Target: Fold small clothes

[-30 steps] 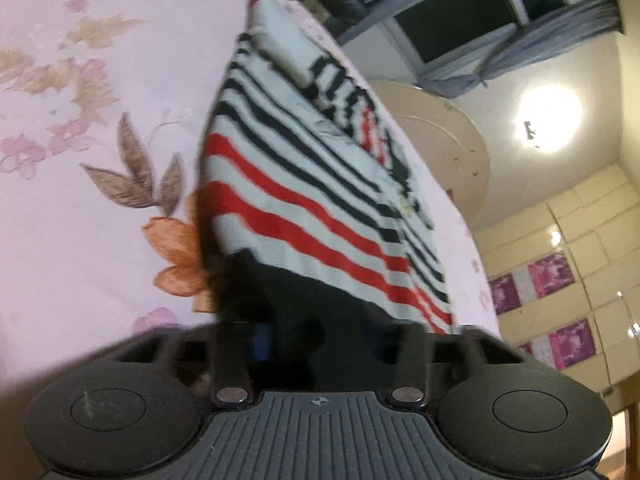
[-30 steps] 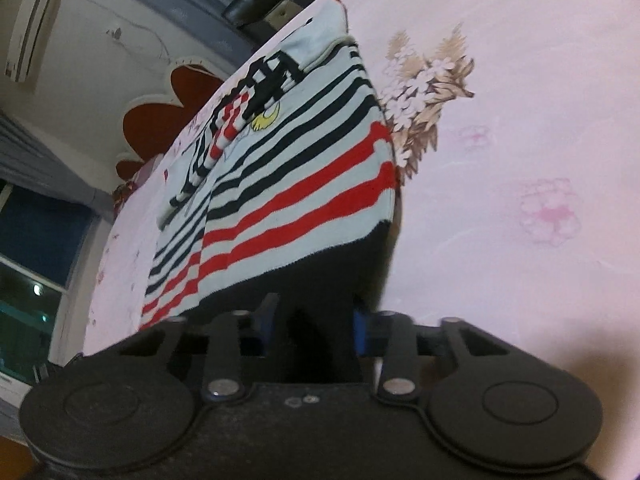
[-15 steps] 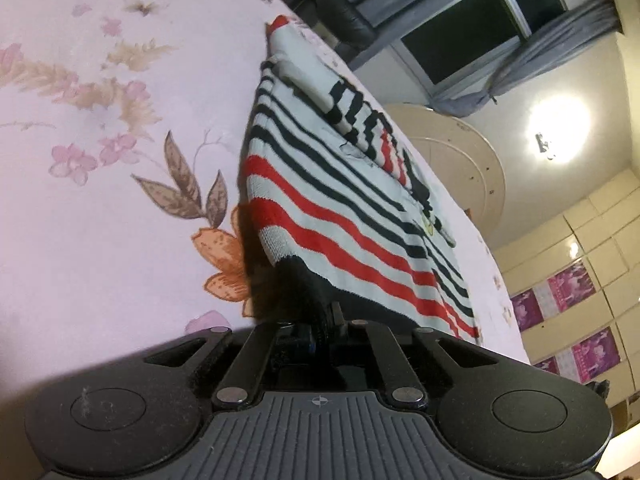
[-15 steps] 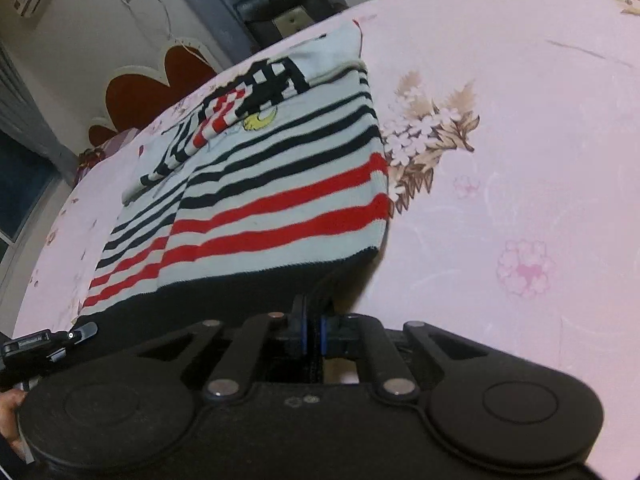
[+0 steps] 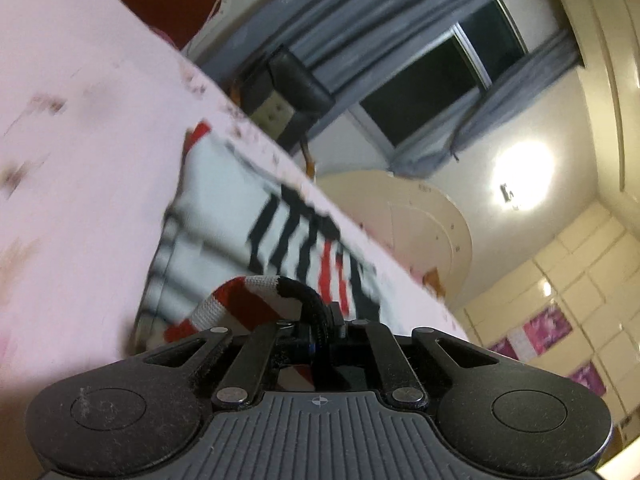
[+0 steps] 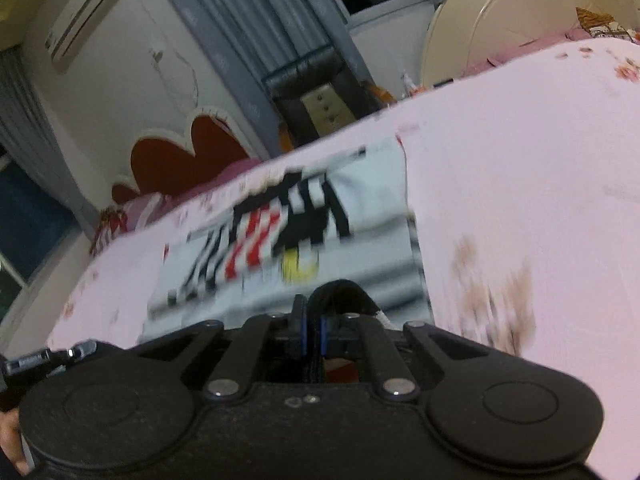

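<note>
A small striped sweater (image 5: 256, 216), white with black and red bands, lies on the pink floral bedsheet (image 5: 72, 168). My left gripper (image 5: 320, 334) is shut on the sweater's black hem, and the hem's corner arches up over the jaws. In the right wrist view the same sweater (image 6: 320, 224) stretches ahead, blurred by motion. My right gripper (image 6: 314, 334) is shut on the black hem as well, a fold of it bulging above the fingertips. Both hem corners are lifted off the bed toward the sweater's collar end.
A dark padded chair (image 5: 296, 92) stands past the far edge of the bed below grey curtains (image 5: 360, 20) and a window. A red heart-shaped headboard (image 6: 188, 152) and a round cream board (image 6: 512, 24) stand behind the bed. The other gripper's tip (image 6: 48, 356) shows at left.
Both grippers went from open around the hem to shut on it. Both have since risen and swung forward, lifting the hem off the sheet over the striped body.
</note>
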